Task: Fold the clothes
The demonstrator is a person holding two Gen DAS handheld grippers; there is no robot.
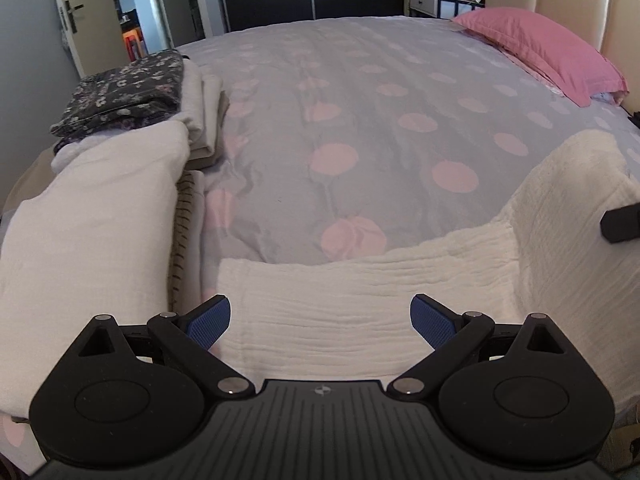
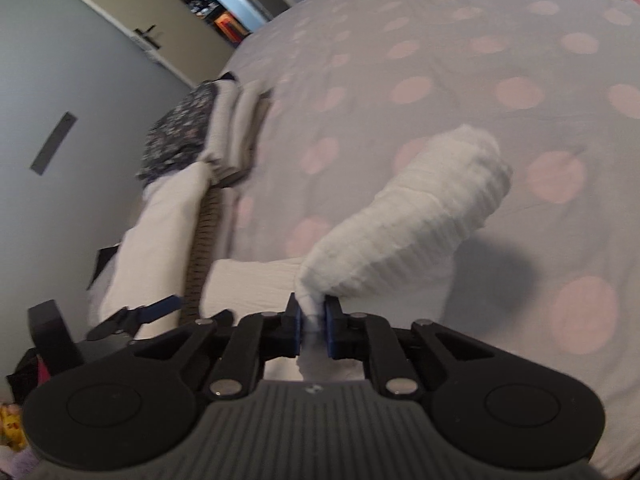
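Near the front edge of the bed (image 1: 400,92), a white crinkled garment (image 1: 360,300) is being folded. One part is lying flat on the dotted cover, while its right-hand portion is being lifted clear of the cover and curled over. The right tool (image 2: 313,318) is being held clamped on a pinched corner of that raised portion, the cloth bunched between the blue pads (image 2: 294,320). The left tool (image 1: 320,320) is being held just above the flat part, its jaws standing wide apart with nothing between them.

Along the left edge of the bed, folded white cloth (image 1: 92,248) and, further back, a stack topped by a dark floral garment (image 1: 128,92) are lying well apart from the pink pillow (image 1: 540,56) at the head.

For a clean fold, the raised edge is probably best being carried across toward the left side, with the lifted corner being matched to the corner lying near the left tool. The flat part is best being pinned by the open tool, so that no dragging occurs. A risk is being judged: the bunched grip may let the edge twist before being laid down.
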